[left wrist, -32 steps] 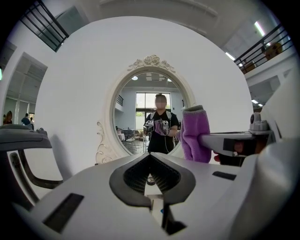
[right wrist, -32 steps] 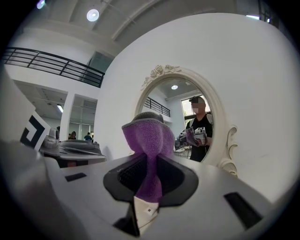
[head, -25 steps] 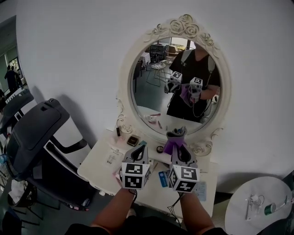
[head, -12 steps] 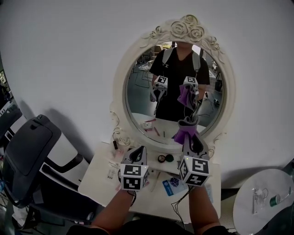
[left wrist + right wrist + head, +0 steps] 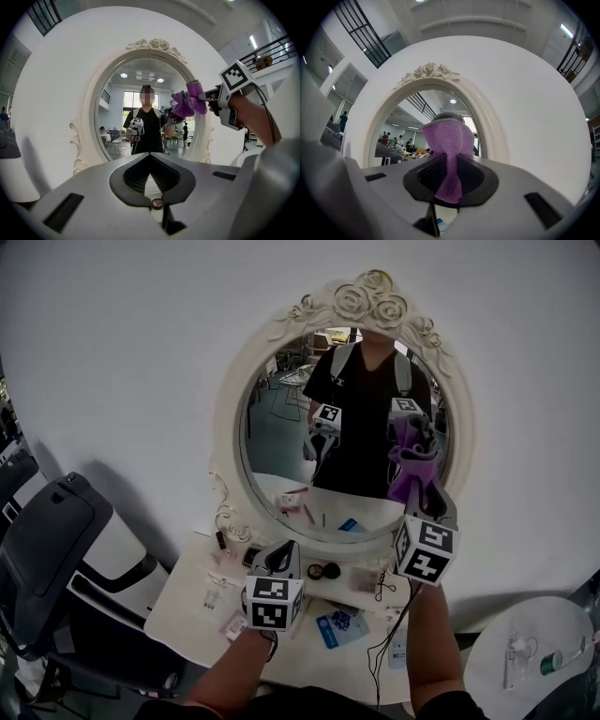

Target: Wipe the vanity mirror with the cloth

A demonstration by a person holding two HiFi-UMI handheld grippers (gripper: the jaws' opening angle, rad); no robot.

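Right hand-held gripper (image 5: 427,495) is raised at the right side of the vanity mirror (image 5: 281,418), jaws clamped on a purple cloth (image 5: 412,474). The cloth is pinched at its middle, with a bunched end sticking out past the jaw tips. That end sits at the right edge of the glass, just inside the white frame (image 5: 370,298), and it meets its own reflection, so it looks pressed on the glass. From the left gripper view the cloth is level with the upper right part of the glass.

Left hand-held gripper (image 5: 281,557) is low and nearer, over the counter (image 5: 187,601) and below the mirror's lower rim. Its jaws are together with nothing between them, and it is well apart from the cloth and the glass. Its marker cube faces the head camera.

The mirror is oval and upright against the white wall (image 5: 112,352), with carved roses on top of the frame and scrollwork at the lower sides. The glass reflects a person in a dark top, both grippers and a room behind.

The counter is white with small clutter:
- a blue packet (image 5: 339,626) near the front
- two small dark round items (image 5: 324,571) near the mirror base
- some small pieces at the left, too small to tell what they are

A dark office chair (image 5: 56,531) stands left of the counter. A round white table (image 5: 525,652) sits at the lower right with small items on it. Cables hang from the right forearm.
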